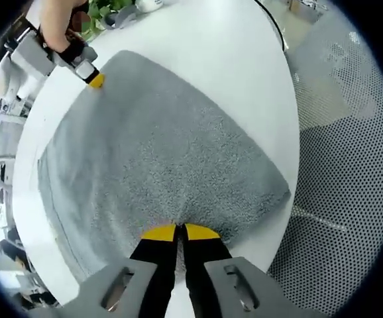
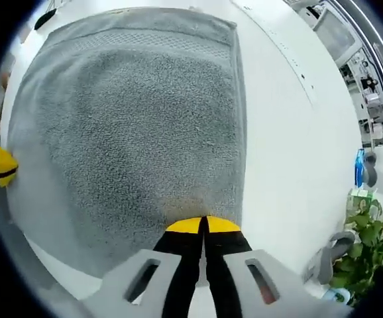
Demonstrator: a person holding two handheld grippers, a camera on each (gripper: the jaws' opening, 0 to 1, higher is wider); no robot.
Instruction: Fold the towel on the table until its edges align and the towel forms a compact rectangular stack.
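I have both grippers down on the grey towel (image 1: 158, 159), which lies spread flat on the white table (image 1: 244, 59). In the left gripper view my left gripper (image 1: 180, 232) sits at six o'clock with its yellow tips pressed together right at the towel's near edge; a small pucker in the pile there suggests cloth is pinched between them, so I read it as clamped on the hem. The right gripper (image 1: 96, 81) shows at ten o'clock in that view, held by a hand (image 1: 59, 23), its yellow tip touching the far edge. In the right gripper view the right gripper (image 2: 203, 225) is at six o'clock, tips closed with no gap, resting on the towel's edge; whether cloth is actually caught between them I cannot tell. A plant (image 2: 360, 238) stands off at four o'clock, well apart from the towel. The towel looks thick, soft and limp, with a flatter woven band near one end; I judge it light but floppy, likely to sag and drag on the tabletop. The best hold is at the hem or corners, lifted evenly.
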